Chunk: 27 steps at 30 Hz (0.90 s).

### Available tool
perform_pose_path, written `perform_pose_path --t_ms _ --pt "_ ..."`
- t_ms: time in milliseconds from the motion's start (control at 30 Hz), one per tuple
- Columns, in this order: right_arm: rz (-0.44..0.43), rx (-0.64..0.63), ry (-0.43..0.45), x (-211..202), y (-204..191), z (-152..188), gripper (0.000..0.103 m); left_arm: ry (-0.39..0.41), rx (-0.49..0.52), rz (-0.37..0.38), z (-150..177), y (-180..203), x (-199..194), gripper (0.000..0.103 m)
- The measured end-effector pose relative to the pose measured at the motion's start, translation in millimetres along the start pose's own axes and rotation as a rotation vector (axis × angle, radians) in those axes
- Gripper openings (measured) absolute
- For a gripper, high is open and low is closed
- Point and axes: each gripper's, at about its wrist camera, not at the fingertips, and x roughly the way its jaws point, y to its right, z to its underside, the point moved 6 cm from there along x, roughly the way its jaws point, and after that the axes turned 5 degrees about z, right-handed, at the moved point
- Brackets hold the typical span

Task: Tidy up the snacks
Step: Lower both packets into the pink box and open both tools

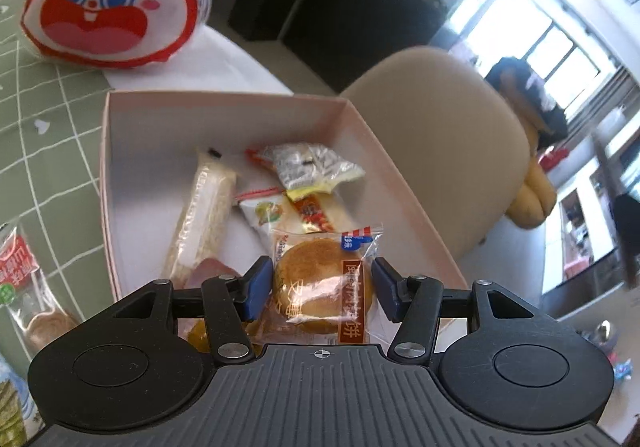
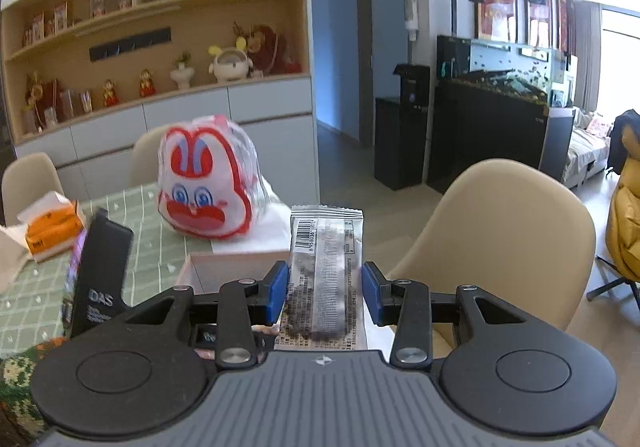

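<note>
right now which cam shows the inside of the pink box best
The left wrist view. It looks down into the pink box, showing its floor, walls and the wrapped snacks lying inside. The right wrist view catches only part of the box's far rim, behind the tool and the packet it holds.

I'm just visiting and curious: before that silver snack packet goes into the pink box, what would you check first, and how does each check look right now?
1. Right tool grips the silver packet between its pads: ok.
2. Packet stands upright and clear of the pink box: ok.
3. Box has free floor along its far wall: ok.
4. Left tool is open, the wrapped round cake lying in the box between its pads: ok.
5. Left tool is out of the right tool's path: cannot tell, as neither view shows both.
6. Rabbit bag sits behind the box, not over it: ok.
</note>
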Motion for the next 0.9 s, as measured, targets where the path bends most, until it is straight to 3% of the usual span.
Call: perform_pose_path --t_ms 133,233,367,567,733,900 --pt "0.01 -0.031 -0.034 16.4 -9.4 7.7 0.04 0.067 0.008 0.071 -6.2 -2.4 -22.7 0.06" --pt "0.018 -0.037 -0.055 35.9 -19.0 5.8 0.04 -0.044 0.151 0.019 5.4 7.7 -15.7 0.059" --pt "-0.013 0.01 -0.117 62.5 -29.8 4.6 0.04 -0.028 0.298 -0.057 21.2 18.7 -28.4 0.055" --pt "-0.048 0.019 -0.146 71.0 -45.3 8.5 0.04 0.119 0.24 -0.034 8.1 9.5 -77.6 0.056" --pt "-0.106 0.049 -0.191 87.9 -61.2 6.6 0.04 0.236 0.127 0.03 21.8 -13.8 -127.8 0.055" --pt "-0.122 0.059 -0.247 123.0 -90.7 11.9 0.042 0.25 0.075 -0.025 40.9 -49.6 -155.2 0.055"
